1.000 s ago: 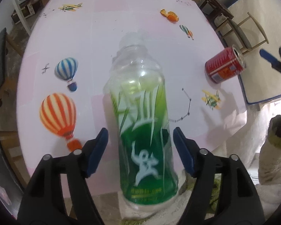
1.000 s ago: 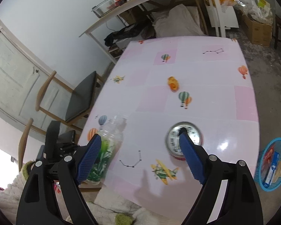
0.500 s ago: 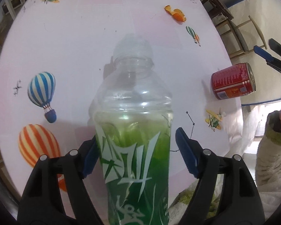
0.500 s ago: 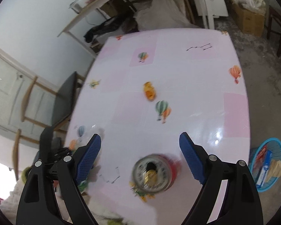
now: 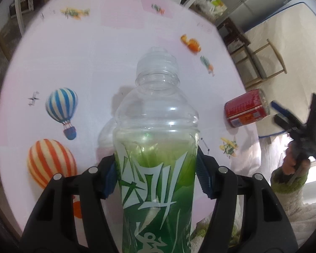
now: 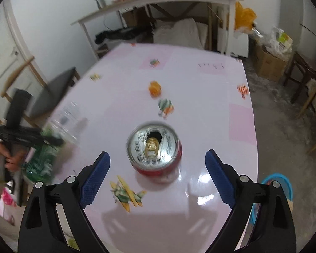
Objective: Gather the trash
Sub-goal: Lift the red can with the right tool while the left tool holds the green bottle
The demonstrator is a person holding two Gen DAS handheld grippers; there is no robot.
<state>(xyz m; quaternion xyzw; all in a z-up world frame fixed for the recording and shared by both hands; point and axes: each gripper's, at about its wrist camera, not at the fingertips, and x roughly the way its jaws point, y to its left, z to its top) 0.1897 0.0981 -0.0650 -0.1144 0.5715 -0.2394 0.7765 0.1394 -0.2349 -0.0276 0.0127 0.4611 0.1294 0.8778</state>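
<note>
A clear plastic bottle with a green label stands upright at the near edge of the pink table. My left gripper is closing on it, and both blue pads meet the bottle's sides at the label. In the right wrist view the bottle is blurred at the left. A red drink can stands upright with its opened top towards the camera. My right gripper hangs over it with jaws opening wide, both pads apart from the can. The left wrist view shows the can and the right gripper at right.
Orange peel lies farther back on the table. A blue basket with rubbish sits on the floor past the table's right edge. A dark-seated chair stands at the left side, and a long shelf table with jars at the back.
My left gripper's pads have closed in from either side until they meet the bottle. My right gripper has come down towards the can, which now looks larger between its widening jaws.
</note>
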